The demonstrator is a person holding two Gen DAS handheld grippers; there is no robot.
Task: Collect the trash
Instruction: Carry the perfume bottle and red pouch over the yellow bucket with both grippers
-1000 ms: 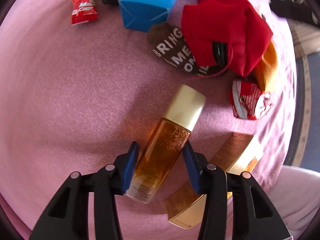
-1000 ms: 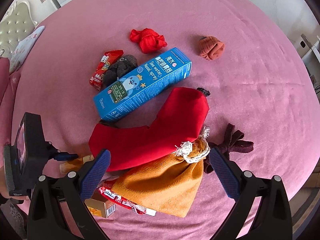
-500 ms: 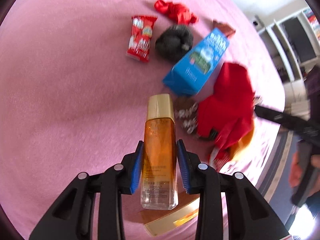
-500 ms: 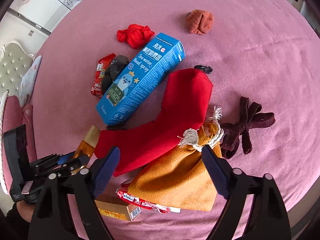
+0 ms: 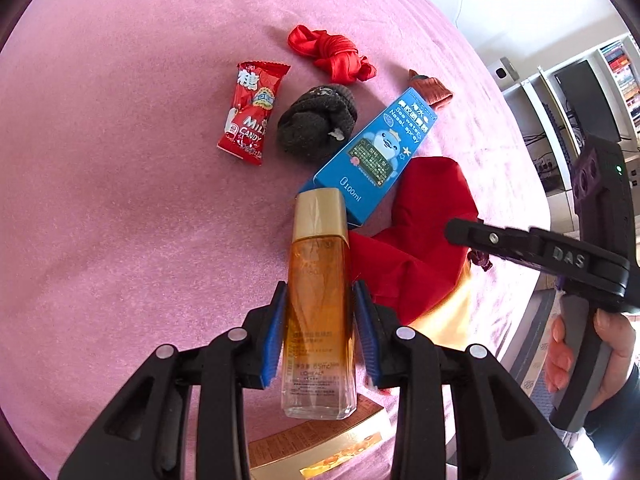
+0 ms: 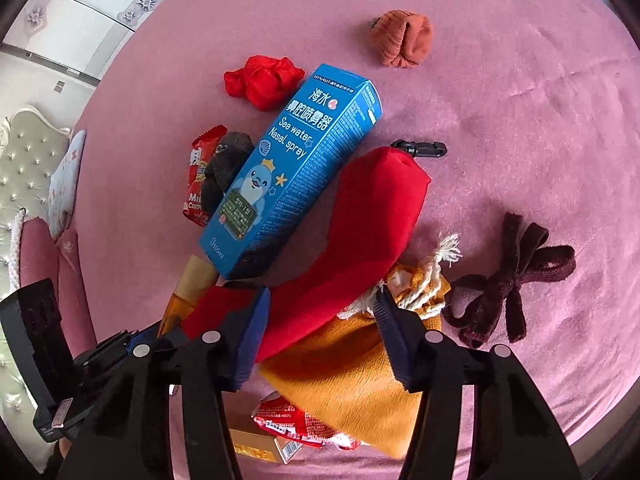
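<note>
My left gripper [image 5: 319, 322] is shut on an amber bottle with a gold cap [image 5: 319, 296], held above the pink surface; the bottle also shows in the right wrist view [image 6: 188, 288]. My right gripper [image 6: 322, 312] is open and hovers over the red pouch [image 6: 360, 224] and the orange drawstring bag [image 6: 352, 384]. A red milk candy wrapper [image 5: 250, 114] lies at the far left of the pile. A blue nasal spray box [image 5: 376, 152] lies beside it. A second red wrapper [image 6: 296, 424] and a gold box [image 6: 256, 446] lie under my right gripper.
A red knotted cloth [image 5: 332, 54], a dark grey sock ball [image 5: 316, 122], a rust sock ball [image 6: 402, 38], a brown velvet bow [image 6: 508, 280] and a black clip [image 6: 420, 148] lie on the pink cover [image 6: 520, 120]. Shelves and a monitor [image 5: 580, 100] stand beyond the right edge.
My left gripper closed on the amber bottle and lifted it off the surface, turning it upright in view. My right gripper narrowed and came down closer over the red pouch and orange bag.
</note>
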